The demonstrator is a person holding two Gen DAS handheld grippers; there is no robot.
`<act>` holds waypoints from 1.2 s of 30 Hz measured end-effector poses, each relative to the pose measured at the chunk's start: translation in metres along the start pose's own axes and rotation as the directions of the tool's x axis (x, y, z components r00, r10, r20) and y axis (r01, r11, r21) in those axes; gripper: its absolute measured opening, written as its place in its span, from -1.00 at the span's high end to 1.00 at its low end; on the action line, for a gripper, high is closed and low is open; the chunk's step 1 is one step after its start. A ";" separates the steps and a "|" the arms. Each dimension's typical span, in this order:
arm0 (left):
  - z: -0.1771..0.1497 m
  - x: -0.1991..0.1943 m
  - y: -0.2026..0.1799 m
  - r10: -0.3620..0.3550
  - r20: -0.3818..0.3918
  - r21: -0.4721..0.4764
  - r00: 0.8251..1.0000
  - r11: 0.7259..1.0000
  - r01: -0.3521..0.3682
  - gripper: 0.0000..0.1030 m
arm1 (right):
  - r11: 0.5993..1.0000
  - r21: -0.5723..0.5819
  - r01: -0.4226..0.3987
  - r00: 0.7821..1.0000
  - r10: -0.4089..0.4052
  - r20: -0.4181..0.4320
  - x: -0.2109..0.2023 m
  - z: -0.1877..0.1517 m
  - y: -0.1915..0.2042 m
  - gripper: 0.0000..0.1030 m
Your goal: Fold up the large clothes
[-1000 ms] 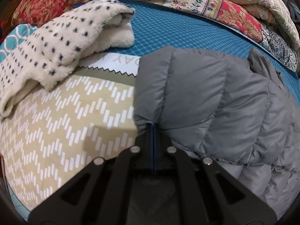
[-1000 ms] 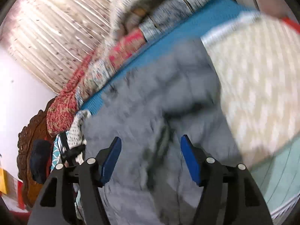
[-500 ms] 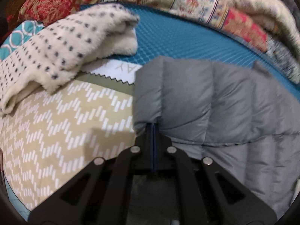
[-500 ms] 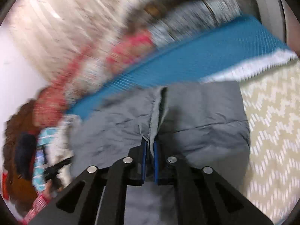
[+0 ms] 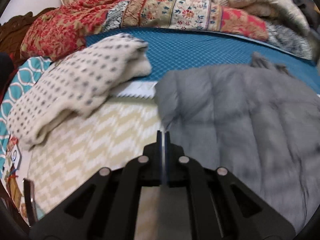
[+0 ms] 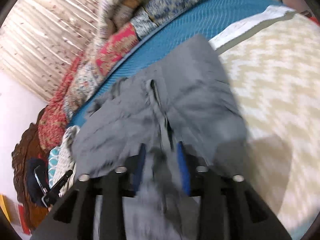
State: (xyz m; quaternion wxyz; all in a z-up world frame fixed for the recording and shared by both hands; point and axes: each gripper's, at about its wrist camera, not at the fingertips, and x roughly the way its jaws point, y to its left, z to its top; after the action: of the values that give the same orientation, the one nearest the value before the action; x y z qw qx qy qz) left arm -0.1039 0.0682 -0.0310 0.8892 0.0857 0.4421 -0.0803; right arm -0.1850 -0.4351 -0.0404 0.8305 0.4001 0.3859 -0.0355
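Observation:
A grey quilted puffer jacket lies on the bed, partly on a beige zigzag sheet and partly on a blue mat. My left gripper has its jaws almost together at the jacket's near left edge; the blur hides whether fabric is pinched. In the right wrist view the jacket fills the middle. My right gripper is open, its blue pads on either side of a fold of the jacket.
A folded cream dotted fleece lies left of the jacket. Patterned quilts are piled along the back, in front of a curtain. A carved wooden headboard stands at the far end.
My right gripper has opened; half a second ago it was shut on a jacket fold. My left gripper has drawn back from the jacket's edge, a thin gap showing between its jaws.

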 end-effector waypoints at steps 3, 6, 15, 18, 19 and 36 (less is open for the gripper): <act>-0.042 -0.037 0.028 -0.075 -0.031 0.002 0.997 0.997 0.075 0.28 | 0.999 -0.033 -0.010 1.000 0.010 -0.002 -0.046 -0.043 -0.011 -0.53; -0.098 -0.070 0.049 -0.152 -0.091 0.022 0.984 0.988 0.155 0.08 | 0.997 -0.069 0.032 0.999 -0.031 0.011 -0.086 -0.083 -0.025 -0.52; -0.211 -0.105 0.066 -0.395 -0.237 -0.168 0.888 0.917 0.363 -0.21 | 0.998 -0.034 0.053 0.998 -0.053 -0.019 -0.154 -0.196 -0.070 -0.52; -0.238 -0.117 0.054 -0.450 -0.245 -0.153 0.859 0.893 0.424 -0.27 | 0.999 -0.037 0.020 0.999 -0.021 -0.042 -0.158 -0.217 -0.072 -0.52; -0.245 -0.119 0.048 -0.458 -0.247 -0.142 0.854 0.889 0.436 -0.38 | 0.999 -0.033 0.015 0.999 -0.016 -0.047 -0.157 -0.222 -0.076 -0.52; -0.289 -0.118 -0.007 -0.513 -0.396 -0.043 0.762 0.839 0.543 0.47 | 0.986 -0.008 -0.164 0.967 0.159 -0.200 -0.139 -0.258 -0.074 -1.14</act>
State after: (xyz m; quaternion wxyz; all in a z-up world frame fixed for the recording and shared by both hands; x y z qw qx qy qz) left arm -0.3991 0.1340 -0.1094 0.7198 0.0048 0.6135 -0.3248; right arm -0.4675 -0.3418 -0.0926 0.7926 0.4218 0.4335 0.0770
